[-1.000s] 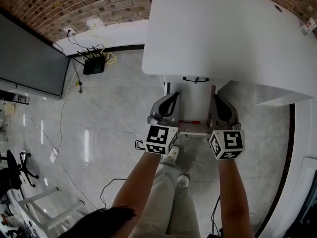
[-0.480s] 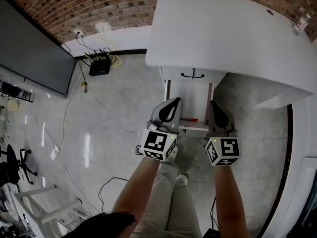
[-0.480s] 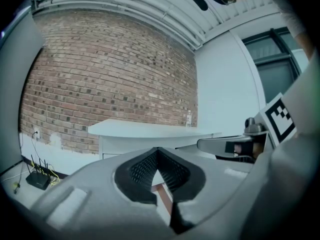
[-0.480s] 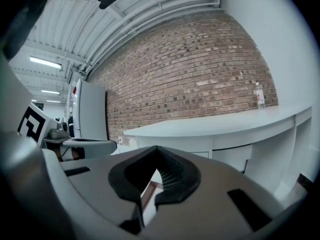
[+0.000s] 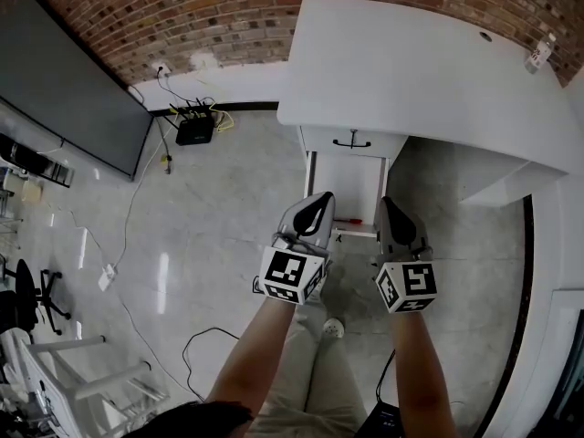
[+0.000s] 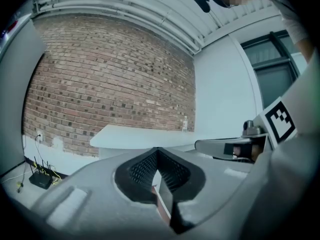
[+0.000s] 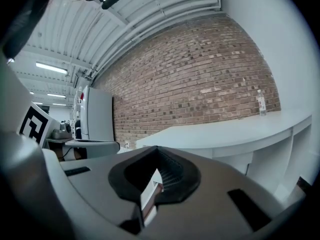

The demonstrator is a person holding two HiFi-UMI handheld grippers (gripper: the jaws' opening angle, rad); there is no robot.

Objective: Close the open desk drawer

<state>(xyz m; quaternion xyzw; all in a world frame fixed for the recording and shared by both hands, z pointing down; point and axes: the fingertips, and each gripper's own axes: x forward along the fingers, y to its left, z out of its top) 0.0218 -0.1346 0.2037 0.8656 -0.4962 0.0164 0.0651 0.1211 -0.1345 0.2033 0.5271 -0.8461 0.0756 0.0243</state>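
A white desk point(image 5: 411, 53) stands against the brick wall. Under it is a drawer unit whose top drawer point(image 5: 354, 141) has a black handle and is closed. Below that, an open drawer point(image 5: 351, 185) is pulled out toward me, with a small red thing point(image 5: 341, 227) near its front edge. My left gripper point(image 5: 319, 199) hangs over the drawer's front left corner and my right gripper point(image 5: 388, 203) over its front right corner. Both are shut and hold nothing. A white drawer edge shows past the shut jaws in the left gripper view point(image 6: 161, 194) and in the right gripper view point(image 7: 149, 191).
A dark screen point(image 5: 64, 99) leans at the left. A black router point(image 5: 193, 130) and cables lie on the grey tiled floor by the wall. A small bottle point(image 5: 538, 53) stands on the desk's far right corner. My legs and shoes point(image 5: 334, 327) are below the grippers.
Both grippers have risen and drawn back toward me, and the desk and drawer now look smaller and farther. The jaws stay shut. The drawer is still pulled out.
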